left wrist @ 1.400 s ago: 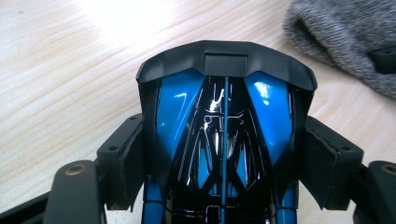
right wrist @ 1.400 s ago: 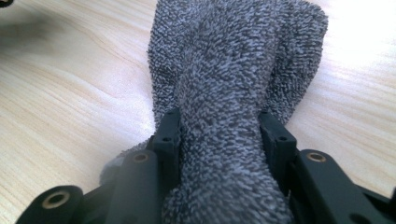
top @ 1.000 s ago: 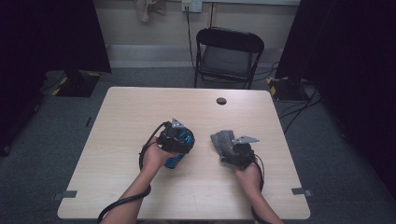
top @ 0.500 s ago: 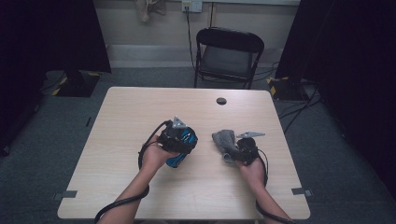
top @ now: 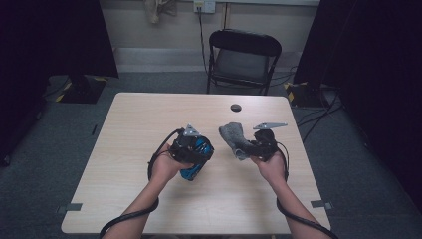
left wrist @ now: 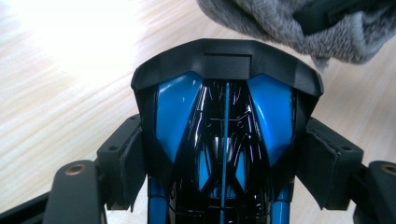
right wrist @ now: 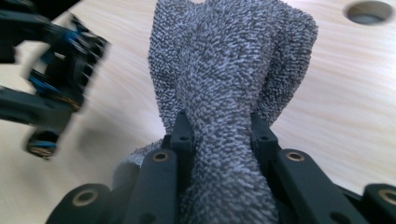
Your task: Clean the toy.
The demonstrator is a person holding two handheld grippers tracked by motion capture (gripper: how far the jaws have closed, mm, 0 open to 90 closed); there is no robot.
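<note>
Looks like a wipe-down job: the left tool (top: 196, 155) is clamped on a glossy blue-and-black toy car (left wrist: 226, 135), squeezing it by both sides so the shiny top faces out toward the cloth. The right tool (top: 247, 145) is clenched on a bunched grey towel (right wrist: 229, 70), with a loose wad sticking out past the jaws, handy as a wiping pad. Both are held up over the middle of the surface (top: 134, 124), car on the left, towel just to its right, close but not touching as far as I can tell. Plenty of open room all around: bare wood left and far, only a small cable hole (top: 235, 107) toward the far edge. A folding chair (top: 244, 59) sits beyond the far edge, well out of the way.
</note>
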